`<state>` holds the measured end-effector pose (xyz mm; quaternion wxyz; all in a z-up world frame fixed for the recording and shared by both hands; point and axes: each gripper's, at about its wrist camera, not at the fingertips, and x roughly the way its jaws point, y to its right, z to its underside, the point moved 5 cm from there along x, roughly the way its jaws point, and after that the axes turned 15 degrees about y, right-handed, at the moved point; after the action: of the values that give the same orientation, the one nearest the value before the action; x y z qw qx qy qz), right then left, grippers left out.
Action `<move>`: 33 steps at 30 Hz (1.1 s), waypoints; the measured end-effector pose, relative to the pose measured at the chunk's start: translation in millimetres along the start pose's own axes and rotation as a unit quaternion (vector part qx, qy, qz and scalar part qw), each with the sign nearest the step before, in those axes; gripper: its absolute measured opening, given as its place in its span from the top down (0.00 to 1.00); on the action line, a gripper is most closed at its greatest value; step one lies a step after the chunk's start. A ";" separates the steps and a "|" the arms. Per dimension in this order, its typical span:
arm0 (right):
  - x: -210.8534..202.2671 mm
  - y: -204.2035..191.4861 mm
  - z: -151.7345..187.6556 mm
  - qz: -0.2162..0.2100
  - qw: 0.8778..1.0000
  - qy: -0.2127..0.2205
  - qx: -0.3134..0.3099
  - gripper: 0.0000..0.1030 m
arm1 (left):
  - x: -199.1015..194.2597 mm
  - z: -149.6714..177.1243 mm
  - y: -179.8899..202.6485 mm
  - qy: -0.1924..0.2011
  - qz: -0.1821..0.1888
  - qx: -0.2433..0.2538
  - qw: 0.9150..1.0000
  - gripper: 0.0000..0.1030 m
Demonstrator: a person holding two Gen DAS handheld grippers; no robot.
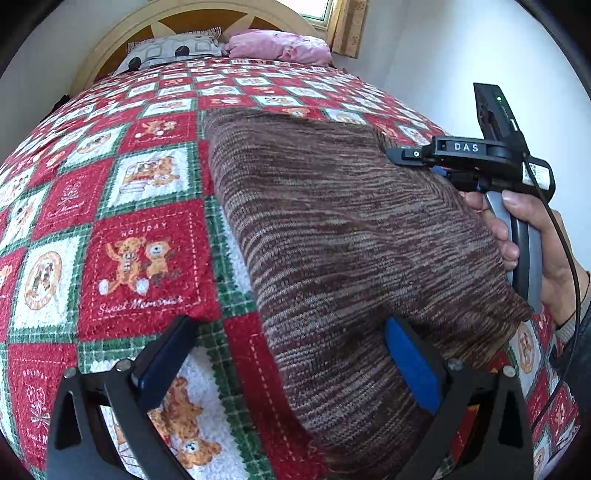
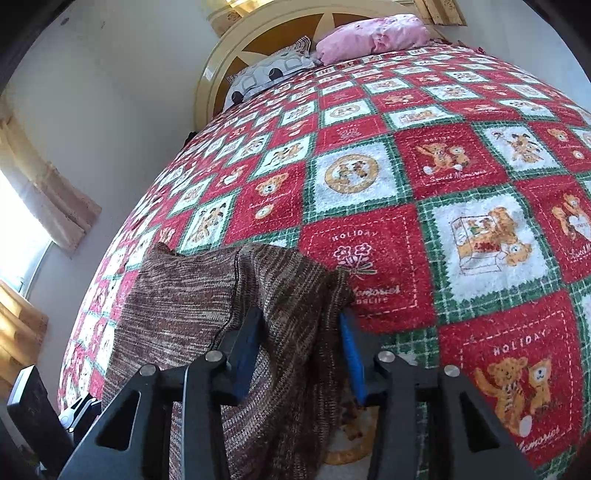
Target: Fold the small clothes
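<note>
A brown striped knit garment (image 1: 332,229) lies on the red, green and white teddy-bear bedspread (image 1: 140,258). My left gripper (image 1: 288,365) is open; its jaws stand wide apart, the right blue pad (image 1: 413,369) against the garment's near edge. In the right wrist view the garment (image 2: 177,306) is bunched and lifted, and a fold of it sits between the blue pads (image 2: 351,354) of my right gripper (image 2: 299,350), which is partly closed around it. The right gripper also shows in the left wrist view (image 1: 461,158), held by a hand at the garment's right edge.
A grey patterned pillow (image 1: 173,50) and a pink pillow (image 1: 277,44) lie at the headboard (image 1: 221,14). White walls flank the bed. A window with curtains (image 2: 22,229) is at the left in the right wrist view.
</note>
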<state>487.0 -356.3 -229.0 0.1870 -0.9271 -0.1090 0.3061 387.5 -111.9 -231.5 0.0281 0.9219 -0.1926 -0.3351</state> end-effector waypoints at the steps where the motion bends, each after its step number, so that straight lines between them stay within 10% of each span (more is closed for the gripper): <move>1: 0.4 0.4 -0.7 -0.002 1.000 0.000 0.001 0.59 | -0.5 0.0 0.6 0.001 0.000 0.000 1.000 0.00; 10: 8.7 2.1 -2.6 -0.017 1.000 -0.007 0.009 0.65 | -4.5 -1.4 0.1 0.005 0.027 -0.013 1.000 0.09; 21: -11.7 -25.4 -7.6 -0.007 0.999 0.027 -0.037 0.82 | -19.2 -7.8 8.5 0.006 0.061 -0.018 0.998 0.71; 33: -47.3 -96.9 -12.9 -0.062 0.994 0.067 -0.062 0.83 | -74.4 -15.9 -11.7 0.034 0.060 -0.019 0.997 0.74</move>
<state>449.1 -287.1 -154.5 0.1543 -0.9466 -0.1728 0.2240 349.2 -74.5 -176.2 0.0720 0.9189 -0.2398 -0.3050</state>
